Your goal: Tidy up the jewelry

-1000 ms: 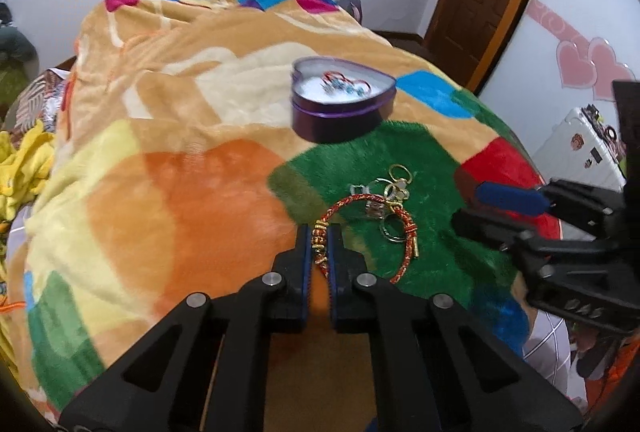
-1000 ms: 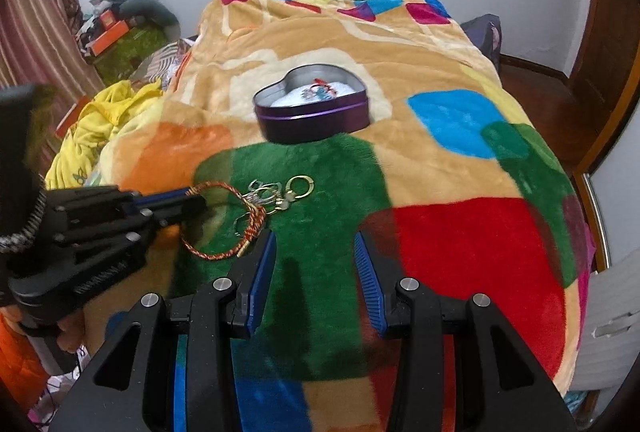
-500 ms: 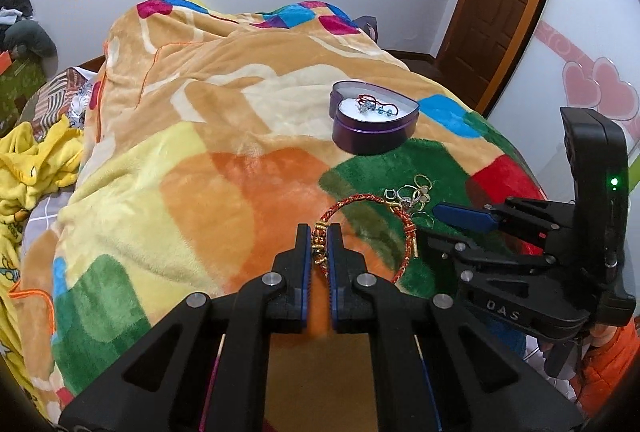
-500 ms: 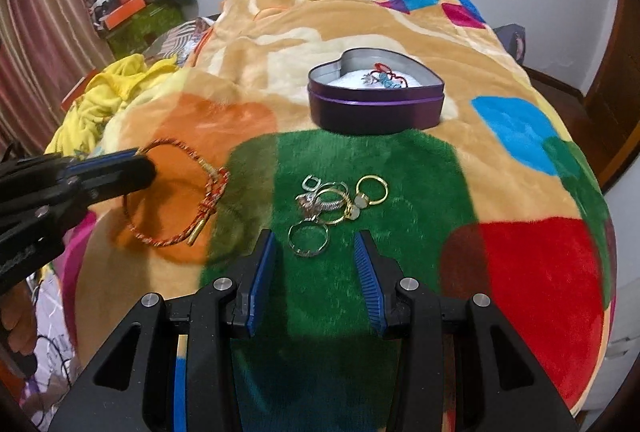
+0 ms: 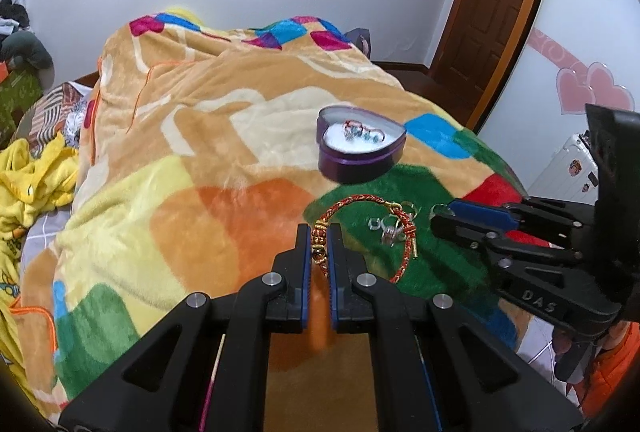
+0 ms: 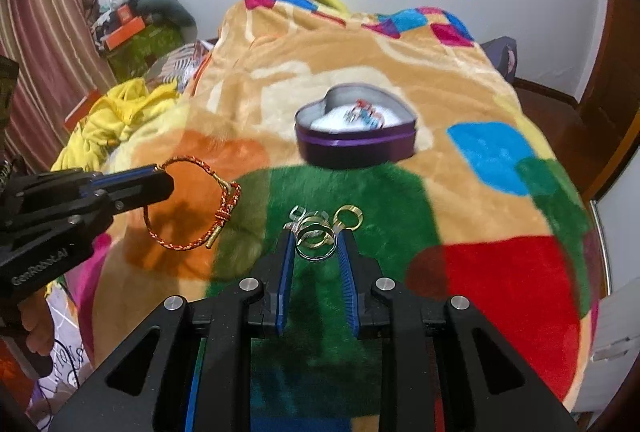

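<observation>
One ring (image 6: 315, 243) lying flat between right gripper (image 6: 315, 238) pads, jaws closing, not yet pinched; left gripper (image 5: 320, 237) clamped on bracelet (image 5: 362, 232), tin (image 6: 355, 130) straight ahead.

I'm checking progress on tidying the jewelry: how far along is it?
Done: some pieces already lie in the heart tin. In hand: the left tool is shut on the red bracelet; the right tool is closing around a silver ring. Left: the other rings on the blanket.
</observation>
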The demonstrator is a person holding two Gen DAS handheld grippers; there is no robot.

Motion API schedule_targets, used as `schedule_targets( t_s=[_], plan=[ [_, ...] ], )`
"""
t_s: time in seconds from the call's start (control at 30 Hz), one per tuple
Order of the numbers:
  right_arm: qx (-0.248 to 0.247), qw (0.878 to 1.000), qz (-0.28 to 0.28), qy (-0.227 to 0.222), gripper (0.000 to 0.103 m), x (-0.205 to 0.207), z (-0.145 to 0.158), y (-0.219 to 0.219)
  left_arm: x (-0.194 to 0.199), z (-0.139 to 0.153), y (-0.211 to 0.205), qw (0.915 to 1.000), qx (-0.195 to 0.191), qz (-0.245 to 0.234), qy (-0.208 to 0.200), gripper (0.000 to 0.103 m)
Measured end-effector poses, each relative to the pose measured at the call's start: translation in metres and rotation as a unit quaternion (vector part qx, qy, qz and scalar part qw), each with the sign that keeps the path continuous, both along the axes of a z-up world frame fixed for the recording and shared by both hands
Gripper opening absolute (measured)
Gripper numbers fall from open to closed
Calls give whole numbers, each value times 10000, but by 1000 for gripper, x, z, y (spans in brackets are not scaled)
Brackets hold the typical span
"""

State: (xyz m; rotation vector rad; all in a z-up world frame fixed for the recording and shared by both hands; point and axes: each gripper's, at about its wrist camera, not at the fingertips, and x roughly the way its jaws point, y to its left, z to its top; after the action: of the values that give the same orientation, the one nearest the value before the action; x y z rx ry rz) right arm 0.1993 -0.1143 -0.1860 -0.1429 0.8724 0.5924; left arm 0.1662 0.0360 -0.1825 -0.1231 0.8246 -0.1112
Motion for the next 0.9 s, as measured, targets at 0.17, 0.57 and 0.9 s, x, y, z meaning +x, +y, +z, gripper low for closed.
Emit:
schedule_targets(
  t_s=[0.17, 0.57, 0.9],
  plan=[
    [136, 9995, -127, -237, 20, 3, 18, -9, 9, 11, -3, 9999, -2, -20, -152, 6],
    [373, 9952, -354, -838, 20, 15, 56, -21, 35, 36, -5, 9986, -9, -29, -536, 6],
    [550, 9921, -359, -1066, 20, 33, 67, -21, 63, 43, -5, 9975, 8, -48, -711, 6]
  ],
)
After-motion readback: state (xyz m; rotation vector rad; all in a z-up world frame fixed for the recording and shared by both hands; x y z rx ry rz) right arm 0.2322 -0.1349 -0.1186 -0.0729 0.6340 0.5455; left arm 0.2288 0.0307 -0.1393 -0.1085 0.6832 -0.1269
